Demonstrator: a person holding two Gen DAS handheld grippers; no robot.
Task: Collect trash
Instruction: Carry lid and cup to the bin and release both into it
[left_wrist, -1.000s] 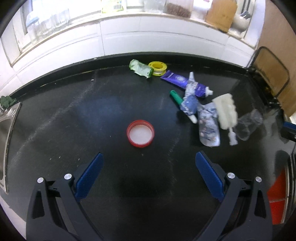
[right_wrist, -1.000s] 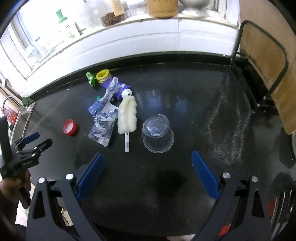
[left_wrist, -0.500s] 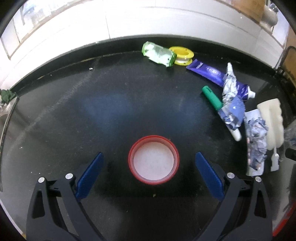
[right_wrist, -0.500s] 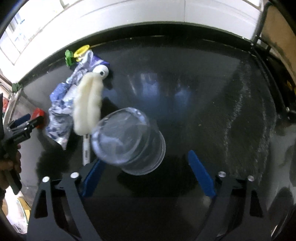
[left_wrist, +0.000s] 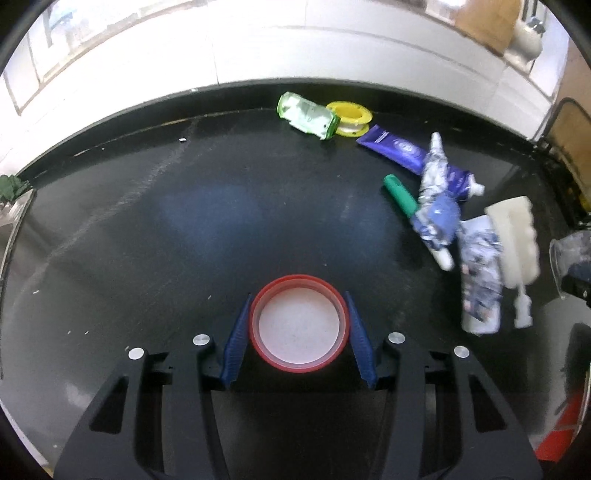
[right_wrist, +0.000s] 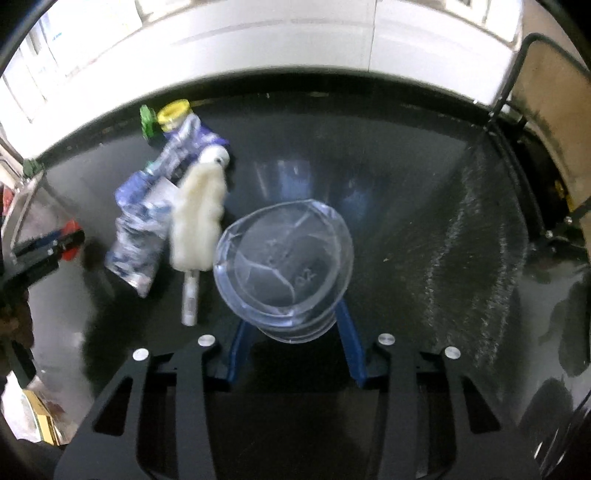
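Note:
A red lid (left_wrist: 299, 326) with a white inside lies on the black countertop (left_wrist: 184, 221). My left gripper (left_wrist: 298, 295) is closing on it, and its blue pads touch the rim on both sides. In the right wrist view a clear plastic cup (right_wrist: 284, 254) lies on its side between the blue pads of my right gripper (right_wrist: 291, 317). That gripper is closing too, and the cup's wall is dented under the pads. More trash lies between the two: a white foam brush (left_wrist: 515, 236), crumpled blue-white wrappers (left_wrist: 480, 273), a purple tube (left_wrist: 399, 149) and a green marker (left_wrist: 400, 195).
A green wrapper (left_wrist: 308, 116) and a yellow tape spool (left_wrist: 351, 116) lie by the white tiled wall (left_wrist: 295, 48) at the back. A sink edge (left_wrist: 7, 221) shows at the far left. A wire rack (right_wrist: 535, 110) stands at the right end of the counter.
Both grippers came down toward the counter and their jaws closed in, the left around the red lid and the right around the clear cup, which tipped onto its side.

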